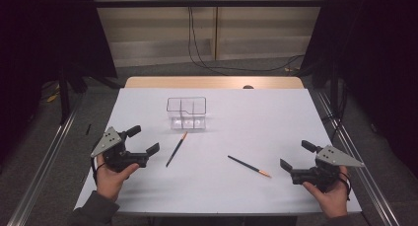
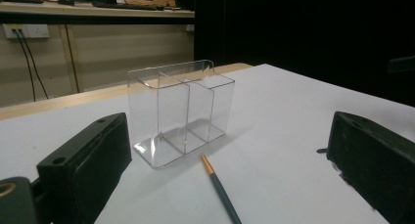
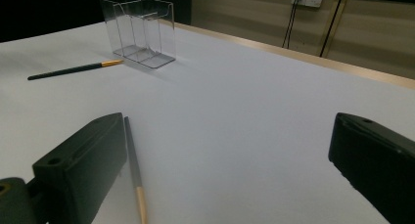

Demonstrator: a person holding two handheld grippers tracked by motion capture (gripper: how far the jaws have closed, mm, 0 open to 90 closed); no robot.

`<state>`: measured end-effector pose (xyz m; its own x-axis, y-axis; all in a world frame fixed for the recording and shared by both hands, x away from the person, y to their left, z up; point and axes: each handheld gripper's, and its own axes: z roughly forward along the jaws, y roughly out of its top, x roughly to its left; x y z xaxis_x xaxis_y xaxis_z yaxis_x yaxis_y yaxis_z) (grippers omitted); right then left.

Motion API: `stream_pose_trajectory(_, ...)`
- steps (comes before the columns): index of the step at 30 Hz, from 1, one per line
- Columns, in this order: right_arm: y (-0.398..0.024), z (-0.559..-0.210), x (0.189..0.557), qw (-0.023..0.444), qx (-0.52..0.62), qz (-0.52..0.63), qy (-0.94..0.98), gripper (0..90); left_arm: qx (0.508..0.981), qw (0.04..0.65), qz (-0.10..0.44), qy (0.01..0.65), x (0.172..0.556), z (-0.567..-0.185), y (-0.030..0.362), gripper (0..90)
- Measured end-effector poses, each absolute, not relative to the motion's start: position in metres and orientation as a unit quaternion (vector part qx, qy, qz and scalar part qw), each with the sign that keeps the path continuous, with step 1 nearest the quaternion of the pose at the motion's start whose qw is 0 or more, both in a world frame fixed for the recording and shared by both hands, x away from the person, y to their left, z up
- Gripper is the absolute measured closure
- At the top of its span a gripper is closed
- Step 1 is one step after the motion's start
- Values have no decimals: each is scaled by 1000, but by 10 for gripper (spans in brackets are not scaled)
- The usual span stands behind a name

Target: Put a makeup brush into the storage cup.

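With both the left gripper (image 1: 144,140) and right gripper (image 1: 294,156) spread wide and empty near the table's (image 1: 276,112) front corners, each should straddle its nearest brush (image 1: 176,149), (image 1: 249,166) mid-handle, square across it, before lifting toward the clear holder (image 1: 186,113) near the far edge.

I see a clear, glossy plastic organiser (image 1: 186,113) whose walls catch glints. The table (image 1: 246,122) under it wears a matt white sheet, smooth like paper, with a bare wood edge at the far side. My 2 pencils (image 1: 176,149) (image 1: 249,166) look dark and satin, each with a golden tip. Both the left gripper (image 1: 146,141) and the right gripper (image 1: 296,155) have matt black plastic jaws.
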<state>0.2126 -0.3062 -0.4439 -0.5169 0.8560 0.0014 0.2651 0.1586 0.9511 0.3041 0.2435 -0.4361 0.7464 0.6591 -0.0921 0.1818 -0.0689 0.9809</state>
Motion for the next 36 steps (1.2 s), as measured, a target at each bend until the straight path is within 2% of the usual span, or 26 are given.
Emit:
stream_pose_trajectory(17, -308, -443, 213, 289, 397, 517, 701, 2, 713, 612, 183, 290, 320, -440, 222, 21)
stream_pose_trajectory(36, -309, -443, 213, 290, 399, 517, 700, 2, 697, 625, 178, 301, 339, -442, 201, 22)
